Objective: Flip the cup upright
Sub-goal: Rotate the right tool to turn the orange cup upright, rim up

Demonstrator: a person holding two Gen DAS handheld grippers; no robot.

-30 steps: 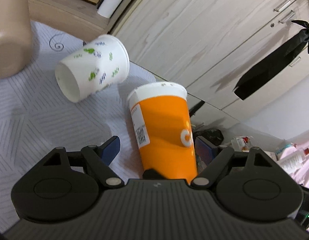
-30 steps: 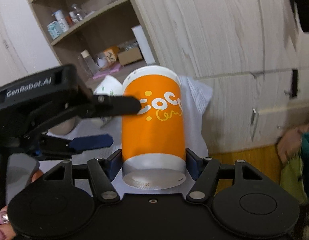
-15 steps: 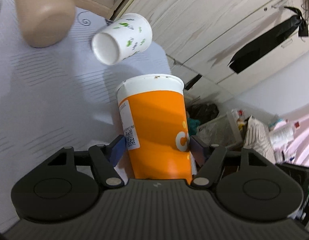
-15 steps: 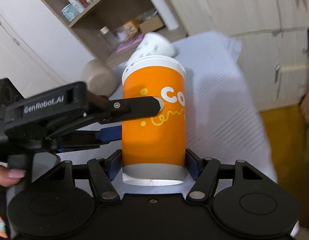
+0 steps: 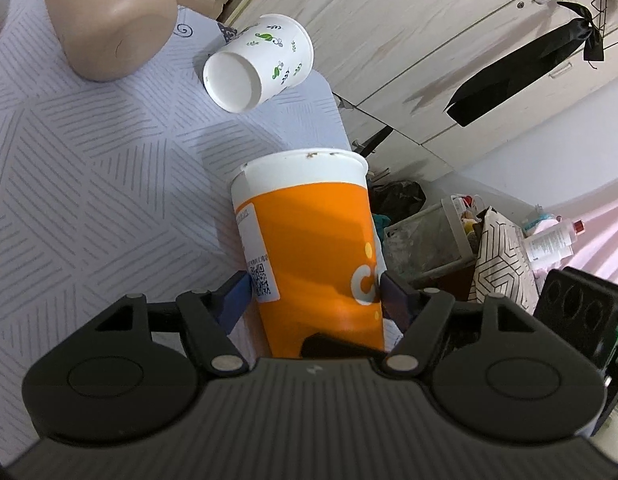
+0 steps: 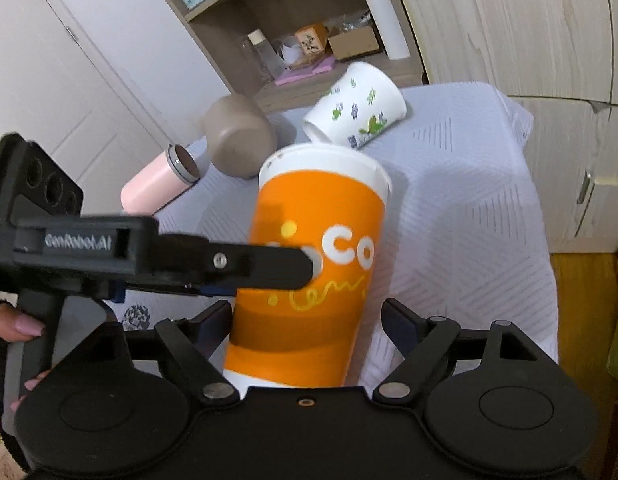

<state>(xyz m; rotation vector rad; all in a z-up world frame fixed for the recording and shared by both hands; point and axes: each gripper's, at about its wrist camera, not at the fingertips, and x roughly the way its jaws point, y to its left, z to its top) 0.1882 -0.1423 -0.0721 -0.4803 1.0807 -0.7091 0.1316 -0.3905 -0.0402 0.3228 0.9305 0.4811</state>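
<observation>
Orange cup (image 5: 309, 256) clamped between left gripper (image 5: 315, 294) fingers, rim forward, for the handover; right gripper (image 6: 307, 324) spread around its base, seemingly released, pad contact unclear.

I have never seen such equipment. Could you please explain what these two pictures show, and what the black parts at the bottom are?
There is no robot here. A person holds a two-finger black tool in each hand, and each tool carries a wide-angle camera that looks along its fingers. That explains the black parts at the bottom.

One picture comes from the left tool, which grips the orange cup on both sides. The other comes from the right tool, which is open around the same cup. It also shows the left tool from the side, with the person's hand on its handle.

On the patterned cloth lie a white leaf-printed cup on its side, a beige cup and a pink bottle.
</observation>
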